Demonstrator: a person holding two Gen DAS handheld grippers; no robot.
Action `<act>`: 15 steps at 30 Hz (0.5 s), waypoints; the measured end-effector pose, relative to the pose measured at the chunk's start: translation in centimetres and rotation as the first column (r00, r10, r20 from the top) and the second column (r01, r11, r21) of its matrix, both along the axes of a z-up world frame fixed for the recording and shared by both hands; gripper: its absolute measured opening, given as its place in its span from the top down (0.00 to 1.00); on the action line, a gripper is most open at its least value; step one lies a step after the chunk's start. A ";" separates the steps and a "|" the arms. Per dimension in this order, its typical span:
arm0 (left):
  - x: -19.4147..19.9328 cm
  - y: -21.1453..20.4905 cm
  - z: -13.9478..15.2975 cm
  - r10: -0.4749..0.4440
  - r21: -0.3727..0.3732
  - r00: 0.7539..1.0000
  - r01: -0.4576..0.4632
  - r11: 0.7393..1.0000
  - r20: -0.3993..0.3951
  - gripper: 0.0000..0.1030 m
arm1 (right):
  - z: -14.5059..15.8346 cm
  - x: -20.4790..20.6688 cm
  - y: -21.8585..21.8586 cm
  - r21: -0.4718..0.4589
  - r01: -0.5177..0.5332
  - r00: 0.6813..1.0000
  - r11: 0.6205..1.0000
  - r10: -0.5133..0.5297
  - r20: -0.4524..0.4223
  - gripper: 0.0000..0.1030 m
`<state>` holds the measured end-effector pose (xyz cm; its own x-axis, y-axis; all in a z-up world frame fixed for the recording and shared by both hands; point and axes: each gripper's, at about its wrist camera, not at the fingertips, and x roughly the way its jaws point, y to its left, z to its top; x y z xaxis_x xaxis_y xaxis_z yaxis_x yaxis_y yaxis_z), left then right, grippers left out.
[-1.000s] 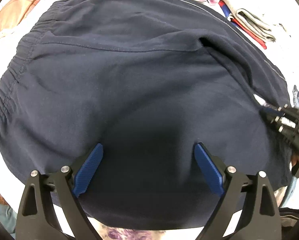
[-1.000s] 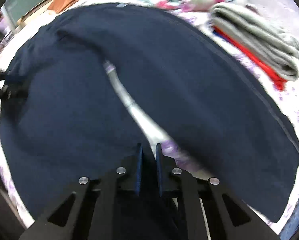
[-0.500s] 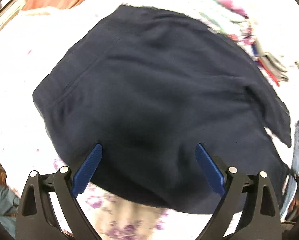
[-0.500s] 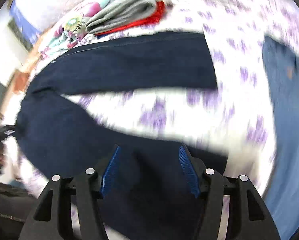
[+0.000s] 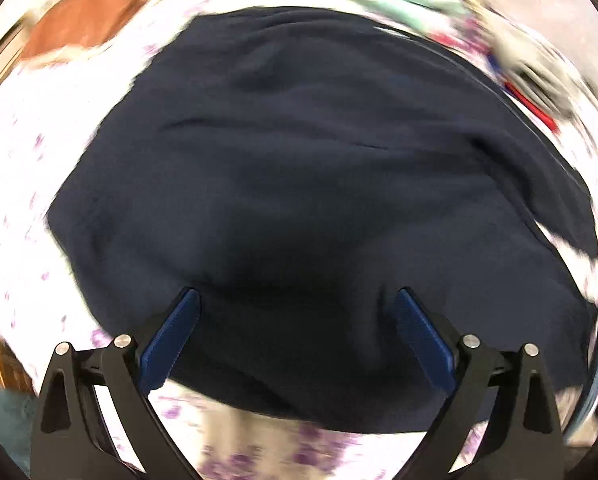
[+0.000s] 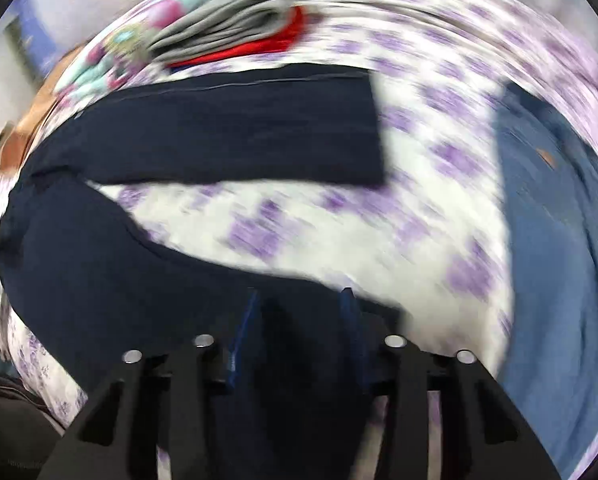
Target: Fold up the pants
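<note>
While both rigs point steeply down at the bed (image 6: 439,216), here's where I am. Navy pants (image 6: 227,140) lie flat on the floral sheet, waist end left, two legs running right with a gap of sheet between them. I'm on the near leg's hem: right gripper (image 6: 301,300) jaws are closing, cloth between them, not yet clearly pinched. Presumably I grab here so that leg can go over the far one. Left gripper (image 5: 295,300) jaws are wide and opening, nothing gripped; it hovers over the waist end of the pants (image 5: 319,184), likely to pin that end. Folded grey stack (image 6: 227,28) sits far; blue jeans (image 6: 559,240) right, well apart.
</note>
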<state>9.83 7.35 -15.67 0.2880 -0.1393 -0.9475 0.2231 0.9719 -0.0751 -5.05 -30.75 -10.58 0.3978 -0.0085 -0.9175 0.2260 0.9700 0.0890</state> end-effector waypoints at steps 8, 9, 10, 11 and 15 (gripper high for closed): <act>-2.3 -5.8 -2.4 -0.132 -0.048 0.990 0.129 0.990 -0.054 0.07 | -0.9 4.9 6.3 -0.040 -0.162 0.987 0.986 0.161 -0.027 0.60; -2.5 -5.8 -2.8 -0.139 -0.035 0.989 0.138 0.990 -0.054 0.07 | -0.8 4.9 6.8 -0.055 -0.179 0.984 0.982 0.177 -0.031 0.60; -2.8 -6.0 -3.0 -0.154 -0.016 0.987 0.153 0.988 -0.044 0.07 | -0.6 4.6 7.0 -0.061 -0.192 0.981 0.980 0.190 -0.031 0.60; -3.0 -6.1 -3.2 -0.168 -0.003 0.985 0.168 0.986 -0.038 0.07 | -0.4 4.6 7.1 -0.063 -0.195 0.981 0.979 0.193 -0.027 0.60; -2.8 -5.7 -3.5 -0.153 -0.022 0.987 0.152 0.988 -0.047 0.07 | 0.7 4.4 7.3 -0.046 -0.200 0.980 0.979 0.200 -0.006 0.60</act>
<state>7.08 1.65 -19.13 0.2155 -0.1959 -0.9566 0.3646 0.9250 -0.1073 -0.63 -23.46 -9.91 0.3944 0.0284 -0.9185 0.0275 0.9987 0.0427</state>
